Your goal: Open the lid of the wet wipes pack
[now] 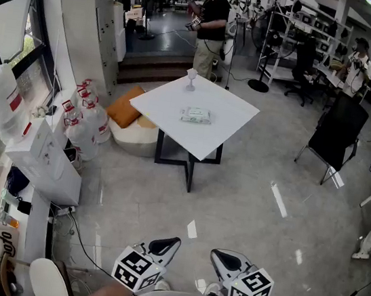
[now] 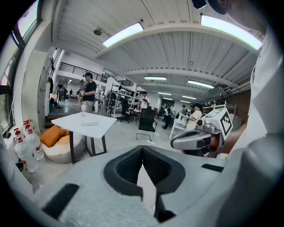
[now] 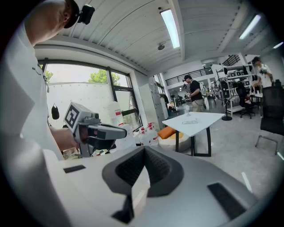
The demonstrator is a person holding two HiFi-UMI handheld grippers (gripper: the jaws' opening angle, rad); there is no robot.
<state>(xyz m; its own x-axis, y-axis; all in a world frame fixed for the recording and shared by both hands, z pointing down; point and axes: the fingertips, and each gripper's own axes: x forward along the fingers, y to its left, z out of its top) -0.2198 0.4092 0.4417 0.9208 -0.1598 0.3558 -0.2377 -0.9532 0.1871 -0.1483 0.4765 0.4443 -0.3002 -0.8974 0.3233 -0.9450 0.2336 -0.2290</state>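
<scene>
Wet wipes pack (image 1: 196,115) lies flat on the white table (image 1: 235,113) at twelve o'clock, long axis nine-to-three. The left gripper (image 1: 170,244) and right gripper (image 1: 219,255) sit at six, jaws together and empty.

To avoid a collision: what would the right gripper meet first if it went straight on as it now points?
Nothing close. The shut right gripper tilts slightly down over grey polished floor; it would probably meet that floor before reaching the white square table, though depth is unclear.
</scene>
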